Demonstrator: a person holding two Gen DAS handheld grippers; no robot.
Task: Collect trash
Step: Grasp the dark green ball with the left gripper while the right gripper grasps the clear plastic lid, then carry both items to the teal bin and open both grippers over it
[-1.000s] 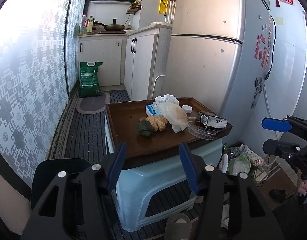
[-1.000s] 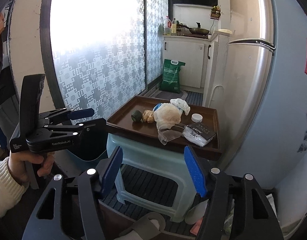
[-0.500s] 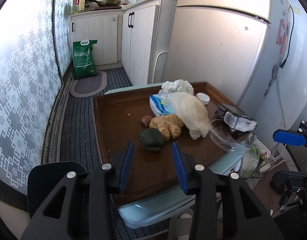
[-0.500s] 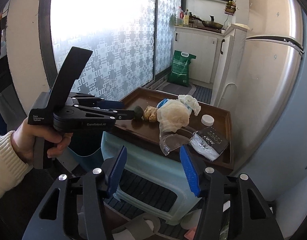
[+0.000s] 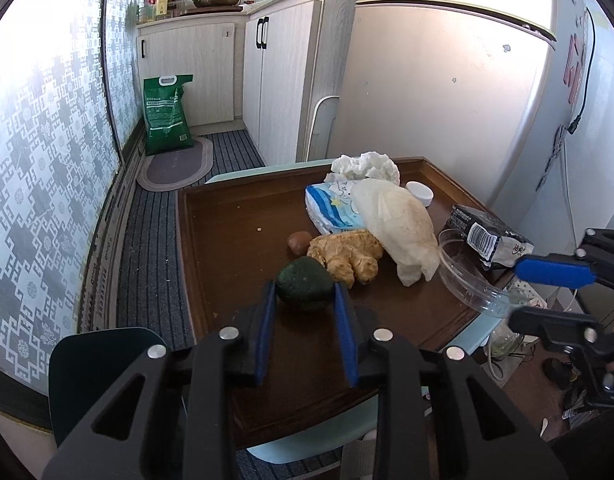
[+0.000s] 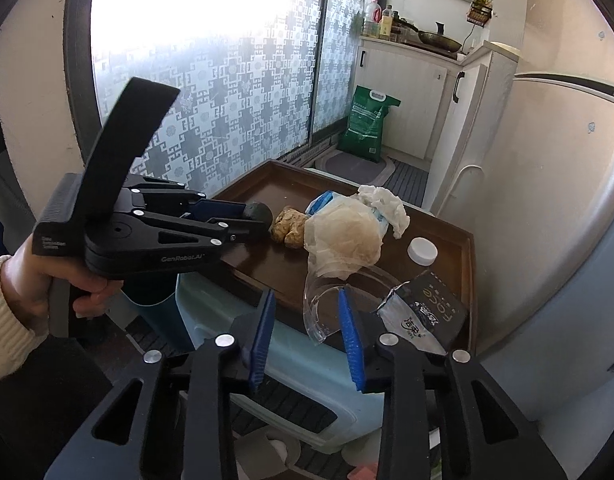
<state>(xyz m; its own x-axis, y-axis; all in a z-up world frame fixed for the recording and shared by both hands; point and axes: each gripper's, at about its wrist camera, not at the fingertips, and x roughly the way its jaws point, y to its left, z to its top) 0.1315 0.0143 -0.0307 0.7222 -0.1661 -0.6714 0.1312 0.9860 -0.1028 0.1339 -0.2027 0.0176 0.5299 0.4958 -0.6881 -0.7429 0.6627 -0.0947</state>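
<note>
The left gripper [image 5: 305, 296] has its blue pads either side of the dark green lump [image 5: 305, 285], touching or very nearly, though I can't tell if it's truly clamped yet. The right gripper [image 6: 307, 322] hangs apart at the rim of the clear plastic cup [image 6: 339, 300], gripping nothing. By my read it's barely begun: ginger root [image 5: 349, 256], tissue wad [image 5: 403, 232], blue packet [image 5: 335, 206], white cap [image 5: 419, 193] and black wrapper [image 5: 485, 236] all sit on the brown tray [image 5: 227, 248].

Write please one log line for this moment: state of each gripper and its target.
left gripper: fingers around dark green lump, grip unclear | right gripper: open, at clear plastic container | tray: trash uncollected
</note>
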